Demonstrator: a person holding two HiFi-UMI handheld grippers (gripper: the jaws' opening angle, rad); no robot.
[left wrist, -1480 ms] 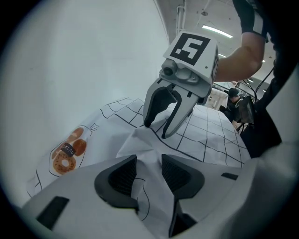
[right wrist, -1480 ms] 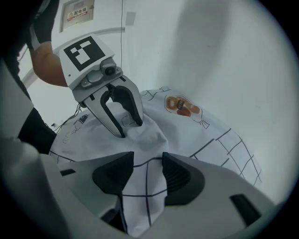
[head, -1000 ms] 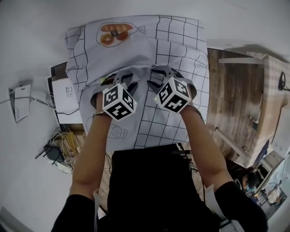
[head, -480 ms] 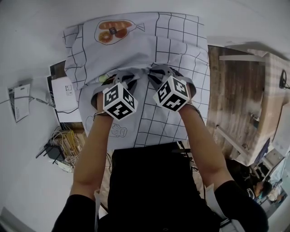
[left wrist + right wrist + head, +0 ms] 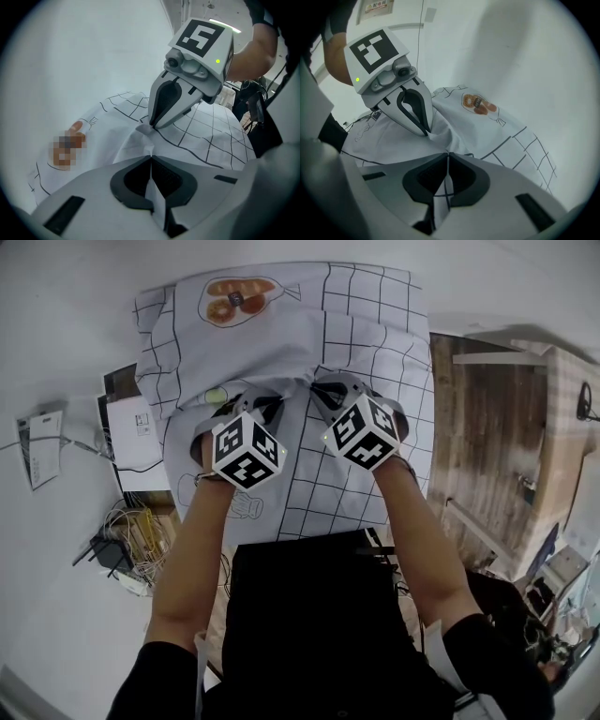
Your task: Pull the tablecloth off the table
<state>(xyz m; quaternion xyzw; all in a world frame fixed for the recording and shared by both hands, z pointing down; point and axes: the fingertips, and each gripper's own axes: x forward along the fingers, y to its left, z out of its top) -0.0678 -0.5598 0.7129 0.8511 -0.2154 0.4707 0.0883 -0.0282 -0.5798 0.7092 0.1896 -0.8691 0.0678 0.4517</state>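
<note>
Finds the left gripper [image 5: 151, 161] and right gripper [image 5: 446, 157] side by side, jaws just closed tight on pinched folds of the tablecloth [image 5: 366, 324], that cloth still draped over the table; rates gripping as done, the pulling-off as wholly outstanding.

Tablecloth [image 5: 366, 343] spread ahead of the person, near edge hanging down toward them. Left gripper [image 5: 270, 409] and right gripper [image 5: 326, 396] side by side at the cloth's middle, close together but apart. Each pair of jaws has just closed on a raised fold of cloth. Food drawing [image 5: 234, 298] at the cloth's far left corner. On the floor left of the cloth: box [image 5: 131, 432], with cable tangle [image 5: 131, 535] nearer the person and papers [image 5: 37, 451] further left. Boards [image 5: 478, 427] to the right.
</note>
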